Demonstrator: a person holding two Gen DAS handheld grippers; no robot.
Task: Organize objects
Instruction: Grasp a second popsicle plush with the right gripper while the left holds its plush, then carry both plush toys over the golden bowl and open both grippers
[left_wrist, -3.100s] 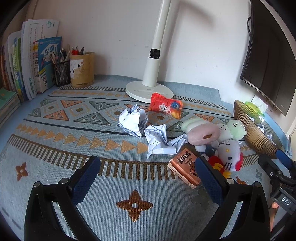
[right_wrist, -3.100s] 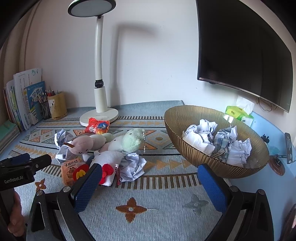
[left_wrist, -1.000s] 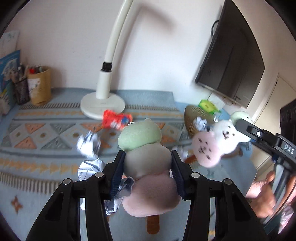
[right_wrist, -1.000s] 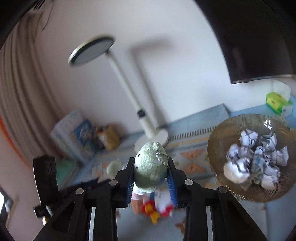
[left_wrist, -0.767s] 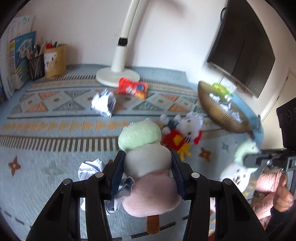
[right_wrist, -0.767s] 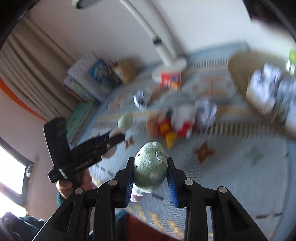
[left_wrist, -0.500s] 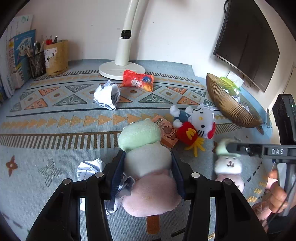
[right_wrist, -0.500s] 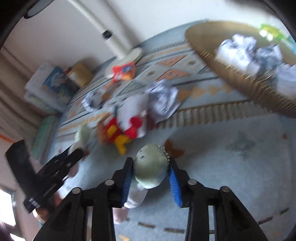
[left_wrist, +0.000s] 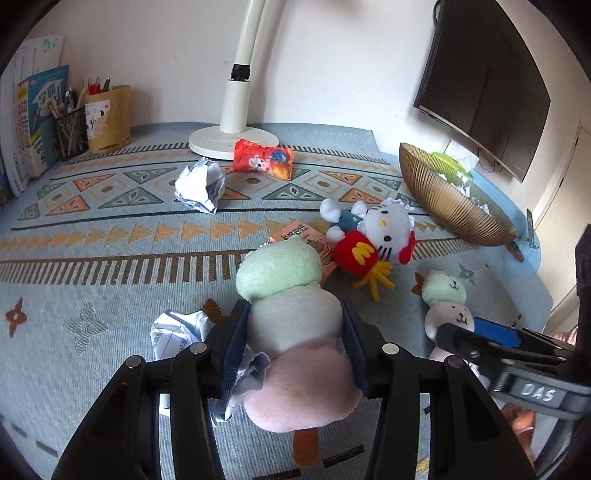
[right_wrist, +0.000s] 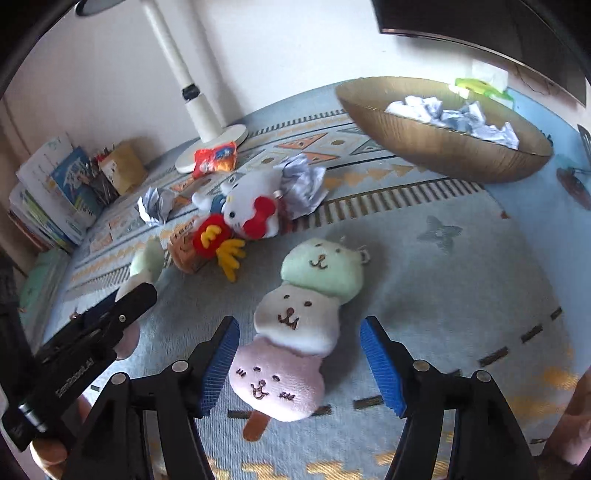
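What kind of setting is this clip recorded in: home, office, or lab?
Most likely a home desk or study corner. A desk lamp stands by the wall near a pen holder and upright books, a dark monitor is mounted above, and a patterned cloth covers the surface, strewn with plush toys.

"DAS" is read in pale raised letters on the black body of the right gripper (left_wrist: 476, 341), at the lower right of the left wrist view. A yellow "M" is shown on the red outfit of the white cat plush (left_wrist: 373, 236) near the centre of that view. Print on the orange packet (left_wrist: 306, 240), the books (left_wrist: 40, 110) at upper left and the left gripper (right_wrist: 110, 317) is not legible.
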